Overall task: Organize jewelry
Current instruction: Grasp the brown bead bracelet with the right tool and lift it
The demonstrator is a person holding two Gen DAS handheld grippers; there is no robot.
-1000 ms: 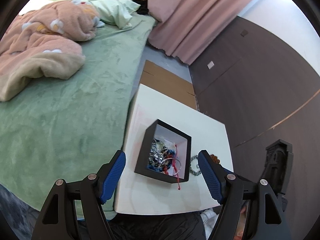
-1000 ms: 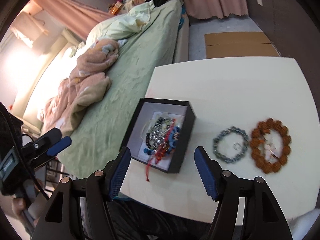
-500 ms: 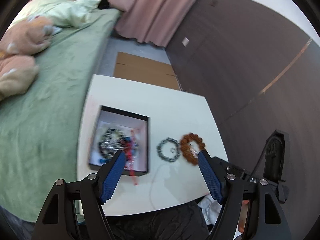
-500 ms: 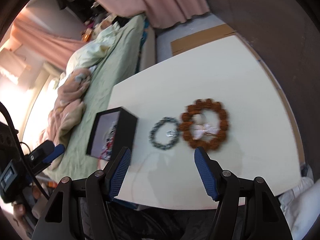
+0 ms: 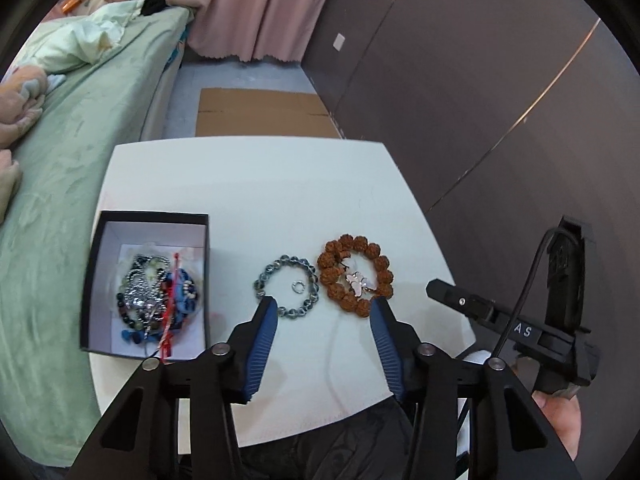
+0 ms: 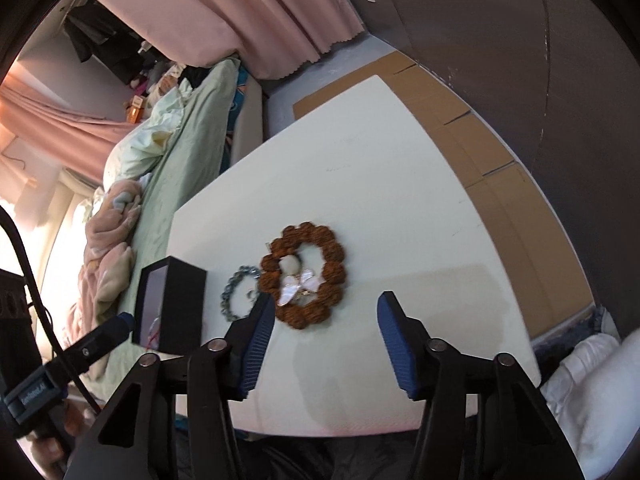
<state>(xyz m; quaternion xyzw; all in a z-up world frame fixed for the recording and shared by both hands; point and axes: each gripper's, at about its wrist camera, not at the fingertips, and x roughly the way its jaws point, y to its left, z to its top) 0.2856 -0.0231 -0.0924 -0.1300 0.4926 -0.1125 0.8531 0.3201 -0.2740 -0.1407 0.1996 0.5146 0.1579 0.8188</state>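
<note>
On the white table (image 5: 256,184) a black box (image 5: 154,217) at the left holds a tangle of bead bracelets (image 5: 152,292) and a red cord. To its right lie a grey-blue bead bracelet (image 5: 260,280) with a small ring (image 5: 298,287) inside it, and a brown bead bracelet (image 5: 332,264) around a pale butterfly charm (image 5: 357,282). My left gripper (image 5: 323,302) hovers above and in front of the two bracelets, jaws closing with nothing between them. My right gripper (image 6: 326,296) hangs just in front of the brown bracelet (image 6: 306,230), also closing on nothing.
A bed with a green sheet (image 5: 60,160) and a pink blanket runs along the table's left side. Flat cardboard (image 5: 260,112) lies on the floor beyond the table. A dark wall (image 5: 460,100) stands to the right, pink curtains (image 5: 248,8) at the back.
Both views have swung from the black box over to the two bracelets, and the grippers have rolled. Both pairs of jaws stand narrower than before.
</note>
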